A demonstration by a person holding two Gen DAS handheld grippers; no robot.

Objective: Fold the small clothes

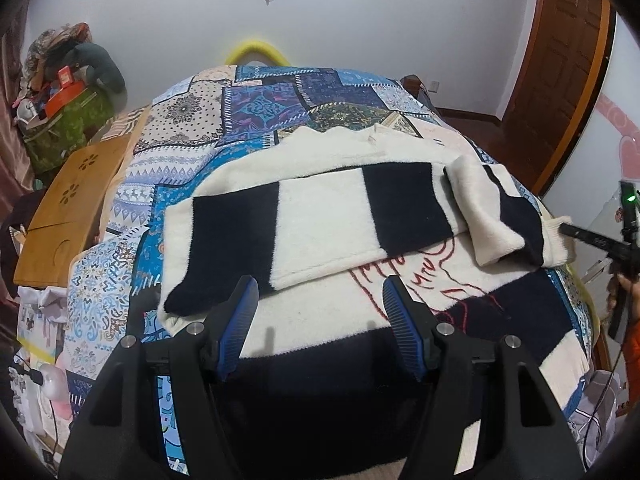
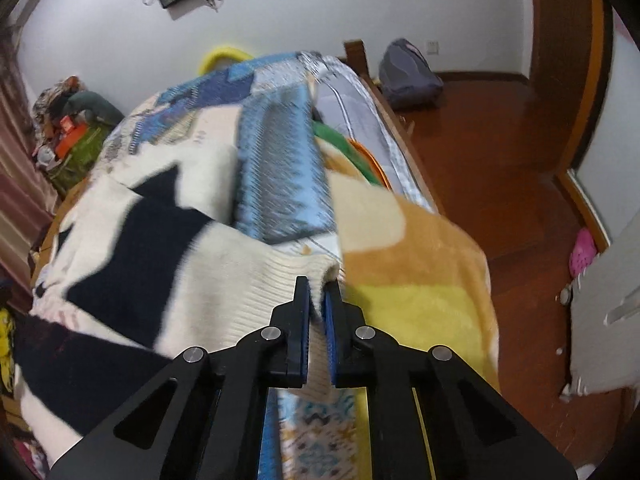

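Note:
A cream and navy striped sweater lies on the patchwork bedspread, its left sleeve folded across the body. My left gripper is open and empty, hovering just above the sweater's body near red stitching. My right gripper is shut on the ribbed cuff of the right sleeve. That sleeve lies bent at the sweater's right side, and the right gripper shows at its cuff in the left wrist view.
A wooden lap table and a pile of clutter sit left of the bed. An orange and yellow blanket hangs over the bed's right side. A backpack lies on the wooden floor. A door stands at the right.

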